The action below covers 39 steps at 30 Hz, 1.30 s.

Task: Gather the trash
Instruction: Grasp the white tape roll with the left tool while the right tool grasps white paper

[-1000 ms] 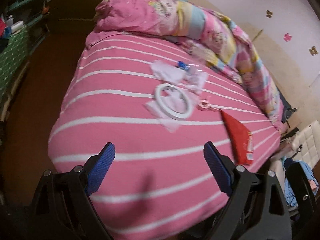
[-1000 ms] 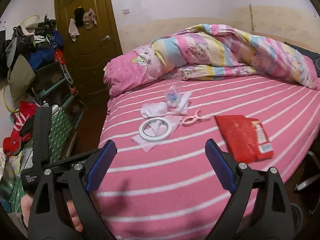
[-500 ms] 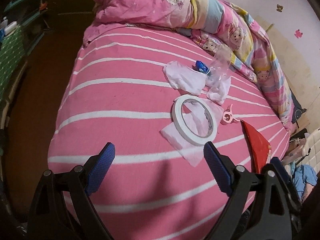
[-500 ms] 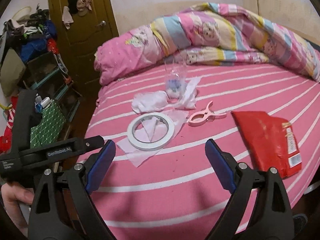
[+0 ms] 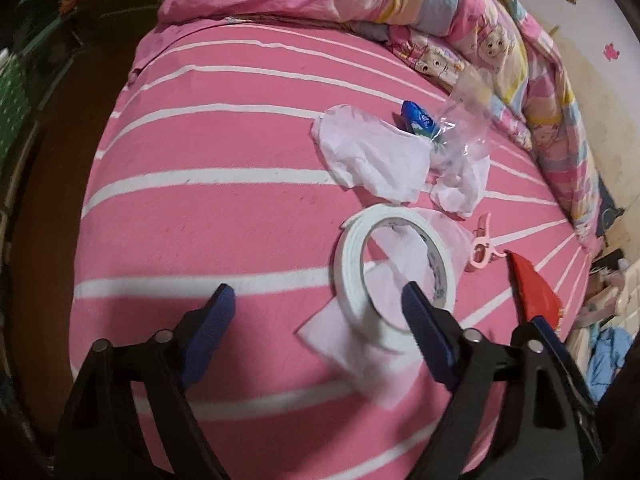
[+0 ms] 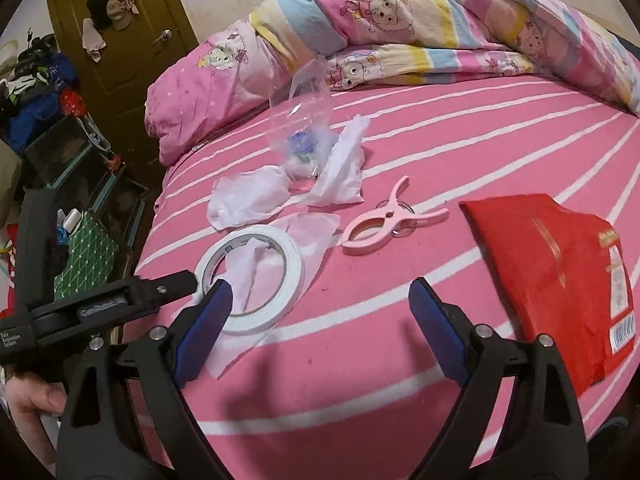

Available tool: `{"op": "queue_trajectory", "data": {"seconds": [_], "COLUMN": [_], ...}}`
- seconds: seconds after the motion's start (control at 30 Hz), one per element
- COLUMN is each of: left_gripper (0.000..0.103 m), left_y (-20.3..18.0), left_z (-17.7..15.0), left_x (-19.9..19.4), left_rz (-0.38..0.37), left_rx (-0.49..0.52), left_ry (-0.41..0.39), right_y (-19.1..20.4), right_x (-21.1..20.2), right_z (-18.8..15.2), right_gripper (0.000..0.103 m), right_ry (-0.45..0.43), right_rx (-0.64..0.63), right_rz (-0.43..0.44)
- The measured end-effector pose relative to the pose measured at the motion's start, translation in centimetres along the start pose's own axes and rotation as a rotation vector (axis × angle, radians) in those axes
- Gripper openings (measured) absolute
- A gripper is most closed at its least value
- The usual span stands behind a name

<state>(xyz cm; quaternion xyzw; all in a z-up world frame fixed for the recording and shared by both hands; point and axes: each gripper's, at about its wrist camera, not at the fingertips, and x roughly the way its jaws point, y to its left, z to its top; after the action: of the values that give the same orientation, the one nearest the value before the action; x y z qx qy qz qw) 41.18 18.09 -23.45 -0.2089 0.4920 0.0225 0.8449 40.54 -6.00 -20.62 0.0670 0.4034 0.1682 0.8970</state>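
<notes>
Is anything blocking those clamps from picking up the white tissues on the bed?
Partly. The tape roll lies on top of the nearest tissue, pinning it. The left gripper, its jaws closing on nothing, has a fingertip at the roll. The crumpled tissues beyond lie uncovered, beside a clear plastic bag.

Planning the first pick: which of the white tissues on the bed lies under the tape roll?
The flat tissue nearest the grippers: the tape roll sits on it. The other two tissues lie crumpled farther back, beside the clear plastic bag.
</notes>
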Motion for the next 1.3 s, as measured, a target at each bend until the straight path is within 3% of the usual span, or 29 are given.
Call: {"op": "queue_trajectory", "data": {"seconds": [0.2,0.47,0.63,0.7,0.8,1.0,1.17,1.3], "left_gripper": [0.070,0.064,0.042,0.035,0.028,0.016,0.016,0.016], "left_y": [-1.7,-2.9,-3.7,-3.9,-4.4,-3.8,-3.0,-2.7], "left_z": [1.6,2.5,2.3,2.2,1.9,2.2,2.4,2.3], "left_x": [1.7,3.3,3.4,3.4,3.3,3.0,2.8,2.7], "left_rz": [0.067,0.150,0.178,0.169,0.175,0.131,0.088,0.073], "left_rx": [0.064,0.164,0.225,0.240,0.268,0.242,0.209,0.199], "left_ry": [-0.004,0.008,-0.006,-0.004,-0.007,0.016,0.035,0.040], "right_y": [-1.0,-3.7,-3.3,-2.7,-1.9,-2.2,-4.0,-3.4], "right_x": [2.5,5.2,6.4,6.8,7.2,6.9,8.0,8.3], "right_z": [1.1,2.5,3.1,3.4,3.4,2.9,1.9,2.4], "right_gripper": [0.062,0.053,0.043,0.034,0.027,0.025,0.029,0.031], "right_ry": [0.046,0.085,0.095,0.101,0.112,0.144,0.201,0.190], "right_rx": [0.036,0.186,0.189,0.180,0.158,0.222,0.356,0.328], "right_rz": [0.036,0.105,0.145,0.159,0.148,0.163,0.197,0.209]}}
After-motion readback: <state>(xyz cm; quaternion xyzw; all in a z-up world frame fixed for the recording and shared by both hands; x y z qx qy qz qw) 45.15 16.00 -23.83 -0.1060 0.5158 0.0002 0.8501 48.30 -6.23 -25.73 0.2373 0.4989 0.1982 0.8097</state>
